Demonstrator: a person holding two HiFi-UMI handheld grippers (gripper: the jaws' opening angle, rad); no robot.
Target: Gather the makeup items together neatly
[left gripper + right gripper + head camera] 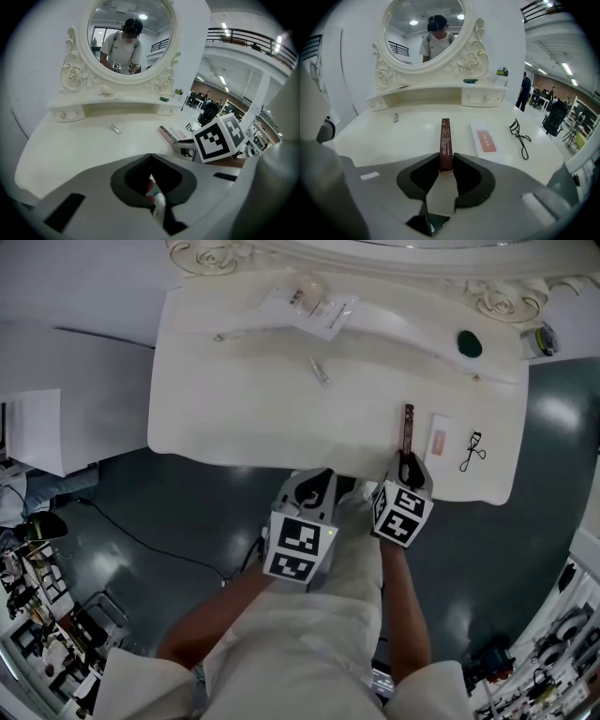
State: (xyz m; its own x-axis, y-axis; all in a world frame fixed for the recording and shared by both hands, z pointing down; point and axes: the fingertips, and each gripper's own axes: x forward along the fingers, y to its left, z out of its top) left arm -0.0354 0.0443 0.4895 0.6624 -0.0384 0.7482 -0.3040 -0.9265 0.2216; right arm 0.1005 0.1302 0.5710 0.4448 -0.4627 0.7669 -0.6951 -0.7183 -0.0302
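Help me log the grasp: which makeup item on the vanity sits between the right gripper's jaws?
The long dark red box, its near end clamped by the right gripper; the white red-labelled pack and the eyelash curler lie free.

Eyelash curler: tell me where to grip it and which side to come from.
Probably grip the eyelash curler at its narrow middle, between curved head and finger loops, coming steeply from above with jaws across it. It lies flat on the table, apart from the white box beside it.

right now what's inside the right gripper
The near end of a dark red box sits pinched in the right gripper; the rest stretches along the white table. Its underside is covered by the gripper.
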